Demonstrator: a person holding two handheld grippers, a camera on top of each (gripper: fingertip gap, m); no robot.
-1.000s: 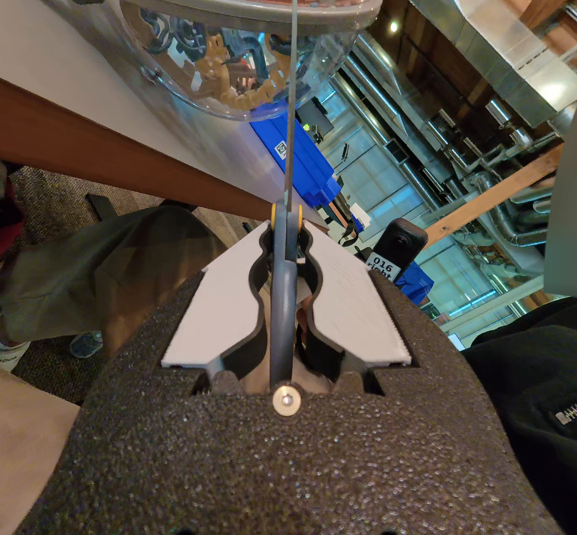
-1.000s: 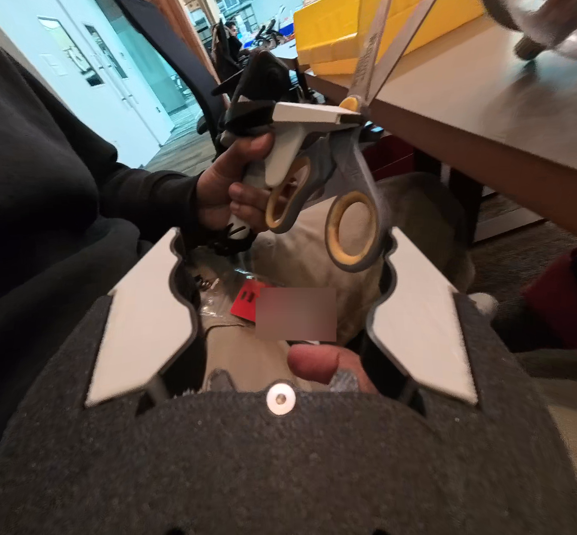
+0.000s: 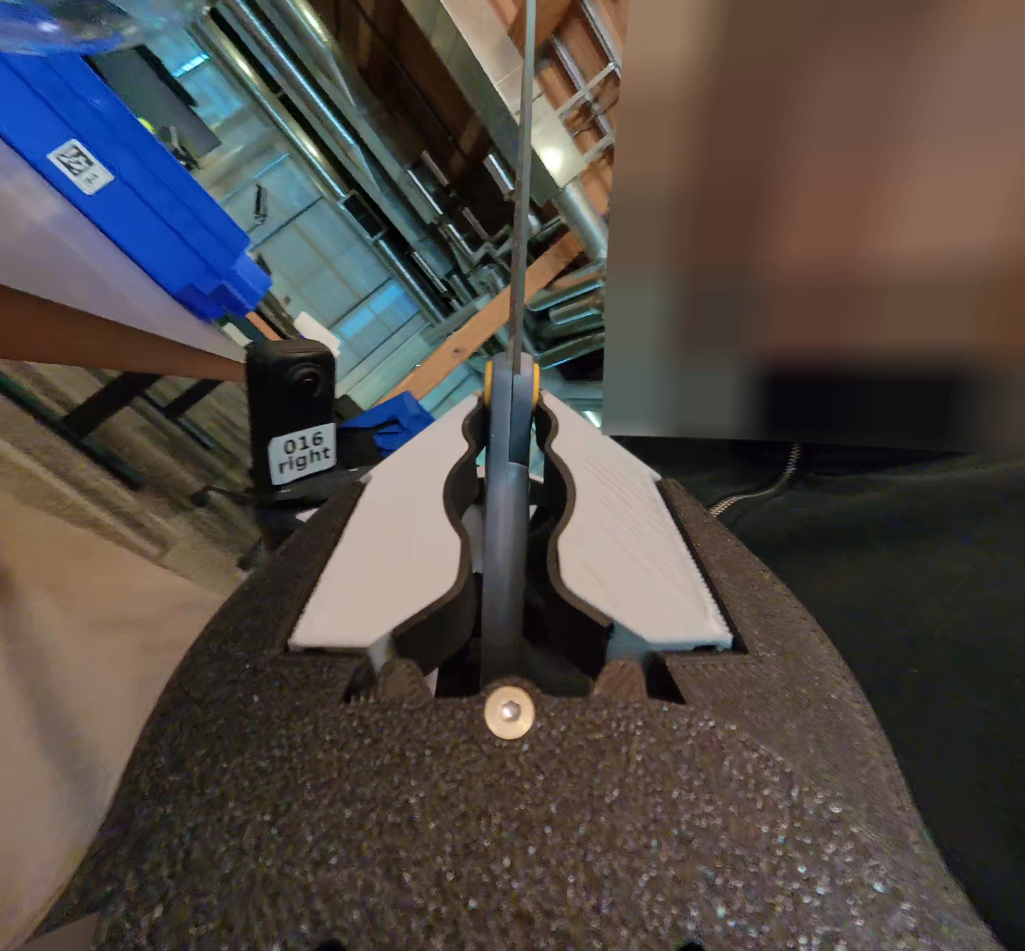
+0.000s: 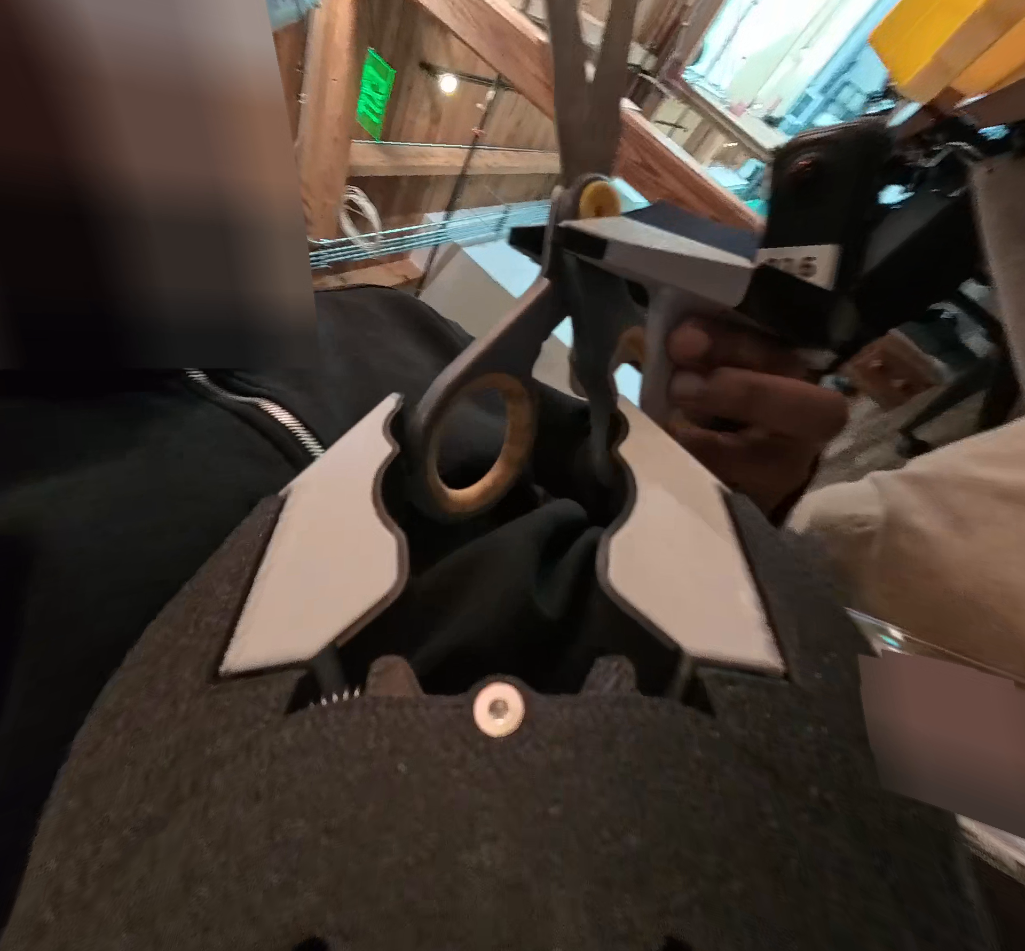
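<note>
Scissors (image 3: 507, 508) clamped edge-on near the pivot in narrowed left gripper (image 3: 510, 408), now swung up off the table (image 3: 83, 336); right gripper (image 4: 507, 414), fingers wide, now flanking the handle loops.

Blue bin (image 3: 127, 192) on white table (image 3: 50, 253)

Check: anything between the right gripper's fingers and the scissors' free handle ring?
Nothing visible. The right gripper is open, and the free ring of the scissors sits between its fingers, black clothing behind. The left gripper clamps the scissors near the pivot, above.
</note>
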